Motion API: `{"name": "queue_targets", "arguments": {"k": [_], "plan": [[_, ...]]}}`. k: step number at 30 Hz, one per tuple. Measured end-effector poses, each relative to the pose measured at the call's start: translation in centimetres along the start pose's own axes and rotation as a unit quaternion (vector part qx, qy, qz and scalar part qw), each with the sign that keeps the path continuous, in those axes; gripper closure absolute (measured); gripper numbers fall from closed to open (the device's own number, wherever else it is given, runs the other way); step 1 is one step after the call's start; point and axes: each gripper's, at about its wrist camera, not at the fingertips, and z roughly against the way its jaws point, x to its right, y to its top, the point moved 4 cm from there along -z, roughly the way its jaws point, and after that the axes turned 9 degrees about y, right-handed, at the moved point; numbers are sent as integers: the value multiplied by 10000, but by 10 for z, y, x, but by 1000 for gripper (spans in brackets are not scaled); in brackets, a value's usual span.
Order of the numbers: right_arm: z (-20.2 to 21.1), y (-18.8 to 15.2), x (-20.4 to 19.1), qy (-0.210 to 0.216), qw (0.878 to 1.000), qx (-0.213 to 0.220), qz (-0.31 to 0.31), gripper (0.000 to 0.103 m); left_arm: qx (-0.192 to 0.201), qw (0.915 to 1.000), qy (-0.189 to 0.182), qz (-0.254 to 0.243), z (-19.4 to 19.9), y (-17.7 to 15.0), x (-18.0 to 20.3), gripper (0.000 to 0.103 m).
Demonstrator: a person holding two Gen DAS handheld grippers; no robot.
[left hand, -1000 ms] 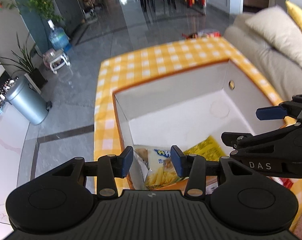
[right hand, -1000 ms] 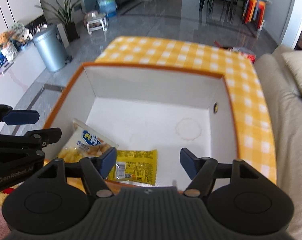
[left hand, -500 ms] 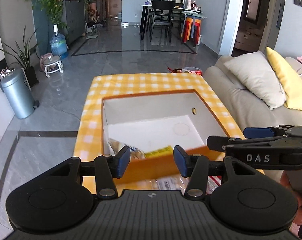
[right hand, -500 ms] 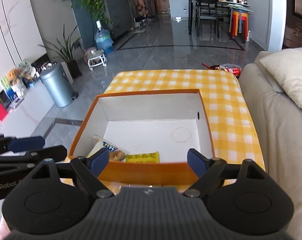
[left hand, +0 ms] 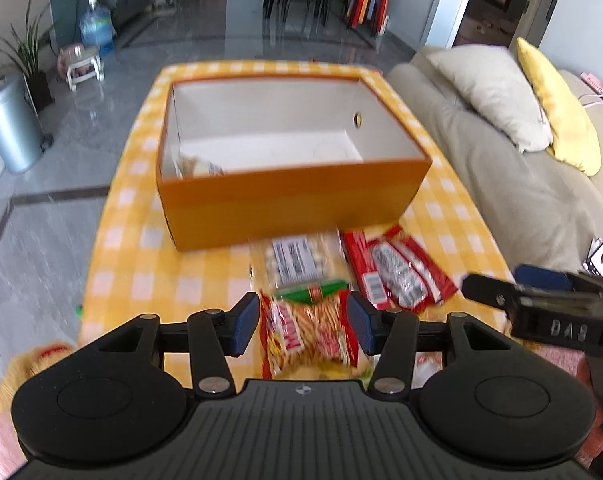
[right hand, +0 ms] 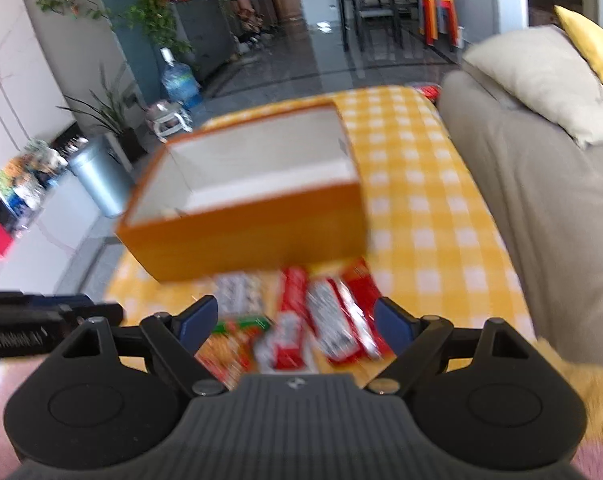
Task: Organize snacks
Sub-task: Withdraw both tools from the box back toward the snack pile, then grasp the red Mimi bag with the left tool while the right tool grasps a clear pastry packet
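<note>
Left gripper (left hand: 301,326) hung open, jaws either side of the stick-snack bag (left hand: 311,336), seemingly above it, its long axis running between them. Right gripper (right hand: 295,320) gaped wide over red packets (right hand: 333,320). Box (left hand: 293,200) stood beyond, one bag (left hand: 199,166) inside.

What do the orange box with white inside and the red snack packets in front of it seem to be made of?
Orange box with white inside: likely cardboard; matte, thin straight walls, a punched hole in one side. Red snack packets: probably glossy plastic film; shiny, crinkled, with printed labels.
</note>
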Motion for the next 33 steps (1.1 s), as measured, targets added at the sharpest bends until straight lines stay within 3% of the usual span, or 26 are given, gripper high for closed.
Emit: {"name": "queue_targets", "arguments": {"k": [7,11,19,33], "plan": [[-18,-43,32,-530,9974,-479,37,21,-355,9991,82,230,-24,-22,1,32],[-38,-52,49,-499,9951,-833,-204,23,-466,9984,143,278,-42,-25,0,31],[-71,-54,45,-336,9919,-1224,21,48,-701,9966,215,368,-73,-29,3,30],[-85,-58,49,-275,9905,-1345,3,52,-970,9938,-71,539,-105,-38,4,31]]}}
